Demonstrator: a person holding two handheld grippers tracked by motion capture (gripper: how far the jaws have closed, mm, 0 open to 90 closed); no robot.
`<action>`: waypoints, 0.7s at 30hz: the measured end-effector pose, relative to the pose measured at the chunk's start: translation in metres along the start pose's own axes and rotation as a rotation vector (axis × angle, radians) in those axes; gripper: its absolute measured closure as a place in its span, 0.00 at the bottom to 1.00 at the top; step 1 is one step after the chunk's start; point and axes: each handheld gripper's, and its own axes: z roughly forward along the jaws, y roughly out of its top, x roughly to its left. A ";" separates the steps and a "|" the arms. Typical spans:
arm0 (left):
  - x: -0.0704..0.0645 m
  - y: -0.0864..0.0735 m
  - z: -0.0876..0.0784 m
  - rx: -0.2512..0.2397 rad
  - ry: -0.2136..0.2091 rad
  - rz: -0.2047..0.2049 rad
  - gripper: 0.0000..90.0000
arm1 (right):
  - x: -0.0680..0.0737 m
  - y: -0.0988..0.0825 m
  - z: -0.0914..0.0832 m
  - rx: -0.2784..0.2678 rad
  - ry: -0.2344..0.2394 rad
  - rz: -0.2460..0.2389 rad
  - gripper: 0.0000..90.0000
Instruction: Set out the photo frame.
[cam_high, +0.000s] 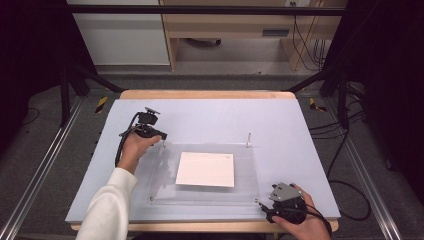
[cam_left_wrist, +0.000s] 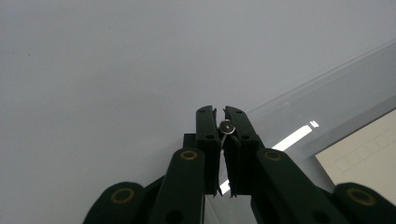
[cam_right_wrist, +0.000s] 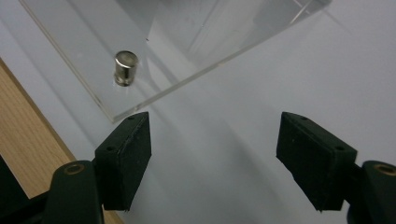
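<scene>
- The left gripper (cam_left_wrist: 222, 122) has its black jaws pinched tight on a small silver metal corner post (cam_left_wrist: 226, 126) with a round head, at about the 10 o'clock corner of the clear acrylic sheet (cam_high: 155, 172) in the high view. The grip there probably serves to pull or steady that fastener.
- The right gripper (cam_right_wrist: 215, 154) stands with its jaws wide apart and nothing between them, over bare table. Its left pad nearly reaches the sheet's near corner.
- A second short silver cylindrical post (cam_right_wrist: 125, 68) stands upright in that corner, at about 11 o'clock from the right gripper's gap. It looks like the next thing to be taken.
- A white sheet of paper (cam_high: 205, 169) lies flat under the acrylic, near its centre. The posts seem to clamp the cover over it.
- A third thin post (cam_high: 248, 139) rises at the sheet's 2 o'clock corner.
- Everything rests on the pale blue-grey table mat (cam_high: 210, 117), with a wooden table edge (cam_right_wrist: 32, 140) beneath.
</scene>
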 end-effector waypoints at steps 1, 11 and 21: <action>0.000 0.000 0.000 0.001 -0.001 0.000 0.94 | 0.002 0.001 0.001 -0.001 0.005 -0.004 0.30; 0.002 0.000 0.001 -0.011 -0.006 0.006 0.94 | 0.012 0.012 0.000 -0.091 -0.039 -0.107 0.32; 0.003 0.000 0.002 -0.018 -0.012 0.006 0.94 | 0.018 0.020 -0.003 -0.183 -0.073 -0.190 0.43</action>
